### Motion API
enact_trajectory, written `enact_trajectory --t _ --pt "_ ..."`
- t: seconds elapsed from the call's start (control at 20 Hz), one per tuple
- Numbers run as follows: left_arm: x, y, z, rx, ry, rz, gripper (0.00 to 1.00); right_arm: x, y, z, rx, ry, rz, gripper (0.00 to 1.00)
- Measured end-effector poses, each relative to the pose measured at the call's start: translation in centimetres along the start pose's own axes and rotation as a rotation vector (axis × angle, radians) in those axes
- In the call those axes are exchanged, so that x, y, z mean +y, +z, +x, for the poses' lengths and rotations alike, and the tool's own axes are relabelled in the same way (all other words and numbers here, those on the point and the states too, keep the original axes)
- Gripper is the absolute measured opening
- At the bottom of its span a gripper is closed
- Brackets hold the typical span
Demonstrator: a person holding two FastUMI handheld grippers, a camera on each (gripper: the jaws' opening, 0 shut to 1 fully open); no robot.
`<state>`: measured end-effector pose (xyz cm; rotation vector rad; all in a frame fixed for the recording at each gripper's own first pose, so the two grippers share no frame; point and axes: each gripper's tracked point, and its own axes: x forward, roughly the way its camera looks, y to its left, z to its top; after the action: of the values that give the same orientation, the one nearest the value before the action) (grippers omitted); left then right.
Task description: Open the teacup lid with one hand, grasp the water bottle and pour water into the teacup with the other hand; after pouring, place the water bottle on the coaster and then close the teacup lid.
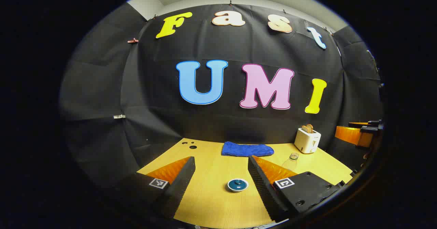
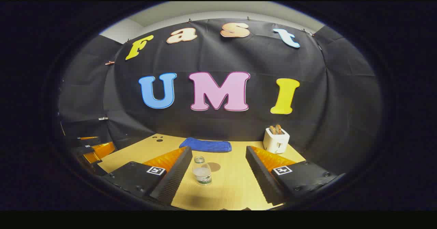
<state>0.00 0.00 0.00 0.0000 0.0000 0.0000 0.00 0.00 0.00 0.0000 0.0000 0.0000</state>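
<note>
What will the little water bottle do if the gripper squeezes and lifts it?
The water bottle looks like thin clear plastic, so it may dent when squeezed. It seems only partly full, so probably light. It has no cap, so tipping it could spill water.

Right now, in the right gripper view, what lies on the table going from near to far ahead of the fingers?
Water bottle → coaster just behind it → blue cloth by the back wall. The toaster stands far off to the right, at about the cloth's depth.
</note>
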Motion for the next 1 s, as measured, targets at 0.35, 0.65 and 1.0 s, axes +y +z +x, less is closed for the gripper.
enact_trajectory --t 0.35,0.65,1.0 --pt "-2.0 -1.2 4.0 0.058 -0.045 0.03 0.98 0.4 -2.6 4.0 0.028 0.081 0.01 0.98" --pt "-2.7 -3.3 7.1 0.117 -0.062 0.059 0.98 1.8 -4.5 5.3 0.041 0.158 -0.035 0.98" --pt "-2.7 -7.2 10.6 0.147 -0.036 0.097 0.98 3.6 -8.1 5.0 0.088 0.228 -0.001 0.98"
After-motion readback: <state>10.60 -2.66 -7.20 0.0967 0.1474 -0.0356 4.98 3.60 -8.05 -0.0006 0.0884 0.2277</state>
